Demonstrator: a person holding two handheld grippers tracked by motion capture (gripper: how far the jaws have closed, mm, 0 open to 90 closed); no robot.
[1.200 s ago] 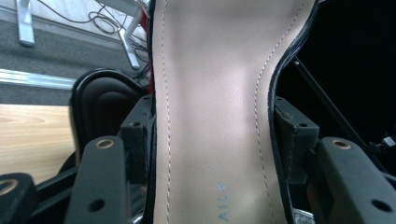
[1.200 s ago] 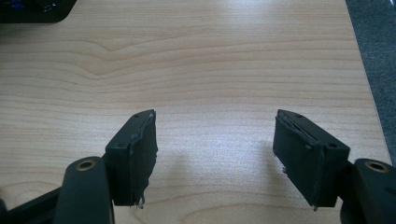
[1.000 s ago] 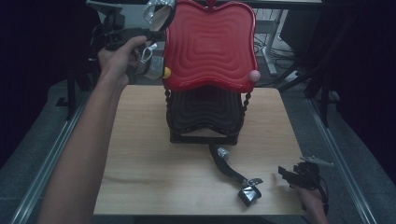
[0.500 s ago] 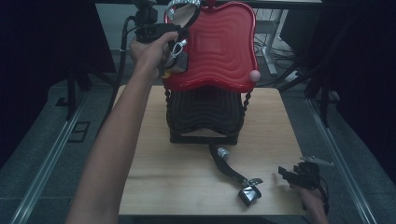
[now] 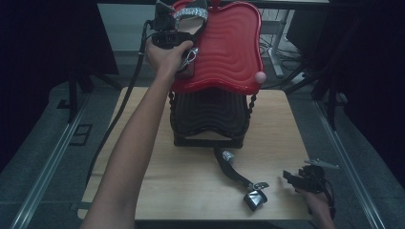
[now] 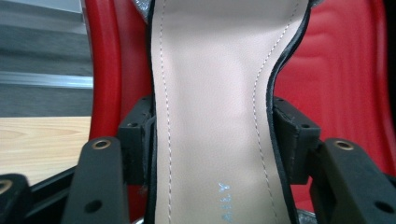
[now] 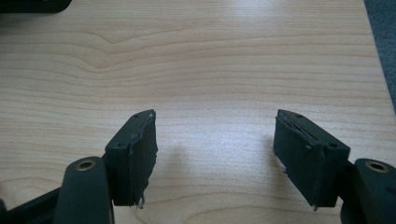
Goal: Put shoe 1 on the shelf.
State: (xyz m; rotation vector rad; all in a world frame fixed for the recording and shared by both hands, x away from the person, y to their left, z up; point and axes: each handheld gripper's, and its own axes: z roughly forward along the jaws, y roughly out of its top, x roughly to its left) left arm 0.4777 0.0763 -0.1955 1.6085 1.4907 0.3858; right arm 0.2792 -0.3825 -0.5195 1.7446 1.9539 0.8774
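We see the sandal (image 6: 210, 112) long axis running straight out between left gripper (image 6: 212, 135) jaws, clamped over red tray (image 6: 355, 84); right gripper (image 7: 215, 149) spread, holding nothing.

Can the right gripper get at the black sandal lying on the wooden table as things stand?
Probably yes: the right gripper is open, near the black sandal, with bare wooden table between them.

Looked like a lab or recording studio, not a home. A bare wooden table (image 5: 143, 143) stood on grey carpet floor (image 5: 43, 143) with metal floor rails (image 5: 47, 162) either side, dark curtains (image 5: 43, 43) around it, and loose cables (image 5: 279, 45) by desk legs (image 5: 272, 52) behind.
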